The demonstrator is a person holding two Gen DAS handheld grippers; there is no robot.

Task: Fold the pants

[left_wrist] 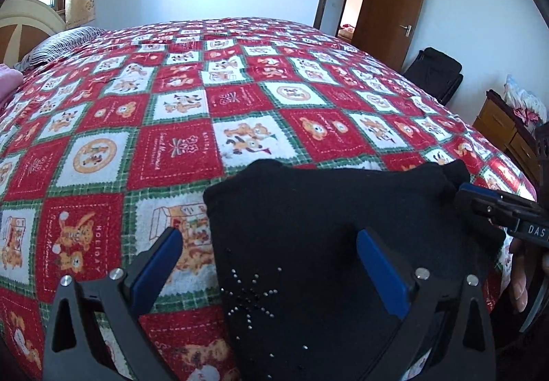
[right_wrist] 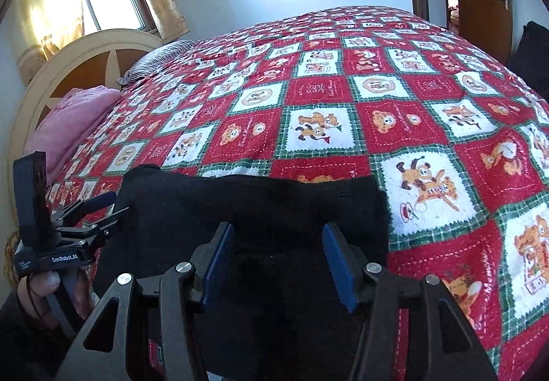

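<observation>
A: Black pants (left_wrist: 308,243) lie in a folded bundle at the near edge of the bed (left_wrist: 240,89). Left hand-held gripper (left_wrist: 271,264): released, jaws wide over the cloth. Right hand-held gripper (right_wrist: 278,261): also released, above the same bundle.

B: The step looks like a further fold or squaring-up. Best to pinch both near corners evenly and lift together, so the layers stay aligned.

A: Obstacles: none on the quilt beyond; the pink pillow (right_wrist: 72,120) sits well apart. The two grippers work close together, so collision is the risk.
</observation>
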